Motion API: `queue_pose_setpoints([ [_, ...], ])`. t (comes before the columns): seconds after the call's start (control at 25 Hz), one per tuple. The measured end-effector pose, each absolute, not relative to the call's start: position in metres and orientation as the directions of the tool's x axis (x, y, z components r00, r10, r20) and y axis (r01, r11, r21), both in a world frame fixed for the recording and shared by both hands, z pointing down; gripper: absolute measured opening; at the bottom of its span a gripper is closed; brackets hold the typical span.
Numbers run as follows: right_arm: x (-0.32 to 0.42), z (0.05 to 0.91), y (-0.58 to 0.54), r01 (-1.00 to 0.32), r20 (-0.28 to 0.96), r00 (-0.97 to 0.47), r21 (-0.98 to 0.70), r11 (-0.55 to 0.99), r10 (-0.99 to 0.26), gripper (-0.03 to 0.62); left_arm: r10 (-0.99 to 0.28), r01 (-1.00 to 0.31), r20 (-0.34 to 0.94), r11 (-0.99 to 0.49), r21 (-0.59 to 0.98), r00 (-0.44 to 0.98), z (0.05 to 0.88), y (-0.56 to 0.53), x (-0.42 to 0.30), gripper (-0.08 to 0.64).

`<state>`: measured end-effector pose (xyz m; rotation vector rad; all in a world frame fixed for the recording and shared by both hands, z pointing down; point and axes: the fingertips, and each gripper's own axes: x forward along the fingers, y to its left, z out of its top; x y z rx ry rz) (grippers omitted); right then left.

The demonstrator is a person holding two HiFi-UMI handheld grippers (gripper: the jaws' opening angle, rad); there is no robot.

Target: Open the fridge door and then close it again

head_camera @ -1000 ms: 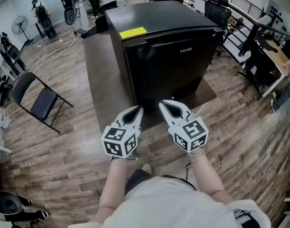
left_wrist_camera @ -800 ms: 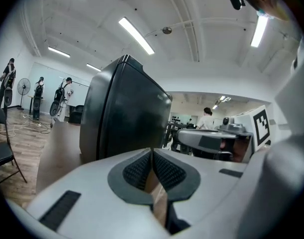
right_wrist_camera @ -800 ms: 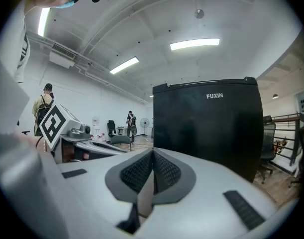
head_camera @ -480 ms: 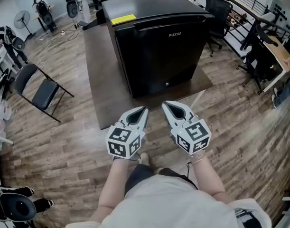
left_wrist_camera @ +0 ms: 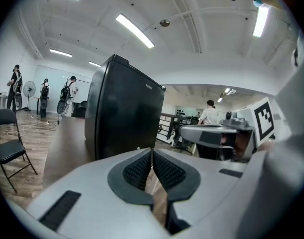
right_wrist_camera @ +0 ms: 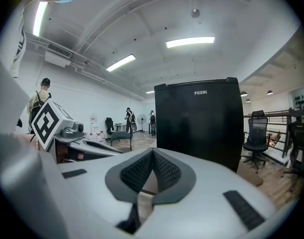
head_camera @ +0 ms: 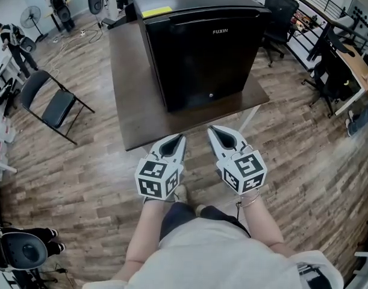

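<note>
Two grippers: the left gripper [head_camera: 179,139] and the right gripper [head_camera: 214,132] are held side by side in front of the person, tips pointing toward the fridge [head_camera: 202,59].
Left gripper state: jaws pressed together with nothing between them; its own view shows the ribbed pads meeting at the tip [left_wrist_camera: 152,151].
Right gripper state: jaws together as well and empty, pads meeting at the tip [right_wrist_camera: 152,152].
Fridge: a black box-shaped unit standing upright on a low brown platform [head_camera: 130,89], with its door closed.
Fridge place: toward the platform's right edge, leaving bare strips along the left edge and the near edge; the door faces the near edge.
Fridge marks: white brand lettering [head_camera: 220,32] near the top of the door and a yellow label [head_camera: 156,11] on its top.
Gap: in the head view both gripper tips lie about at the platform's near edge, well apart from the door.
Surroundings: a wood floor [head_camera: 81,173], a black folding chair [head_camera: 54,104] beyond the platform's left edge, and an office chair [head_camera: 277,11] past the right edge.
</note>
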<state>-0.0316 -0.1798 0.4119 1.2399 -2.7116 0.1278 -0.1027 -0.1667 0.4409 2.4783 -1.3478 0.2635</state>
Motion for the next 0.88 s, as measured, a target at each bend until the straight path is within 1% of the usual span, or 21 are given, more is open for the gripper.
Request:
queue_pose_setpoints([
  [0.52, -0.03, 0.417, -0.17, -0.747, 0.204, -0.654, -0.025, 0.664, -0.729, -0.002, -0.796, -0.85, 0.297, -0.492, 0.189, 0.527, 0.439, -0.156, -0.095, 0.011],
  [0.72, -0.032, 0.413, -0.169, -0.729, 0.189, -0.675, -0.02, 0.684, -0.714, -0.002, -0.788, -0.842, 0.296, -0.507, 0.185, 0.54, 0.44, -0.158, -0.086, 0.011],
  [0.88, -0.029, 0.414, -0.169, -0.739, 0.185, -0.665, -0.021, 0.674, -0.723, -0.002, -0.787, -0.843, 0.302, -0.506, 0.185, 0.538, 0.443, -0.158, -0.085, 0.011],
])
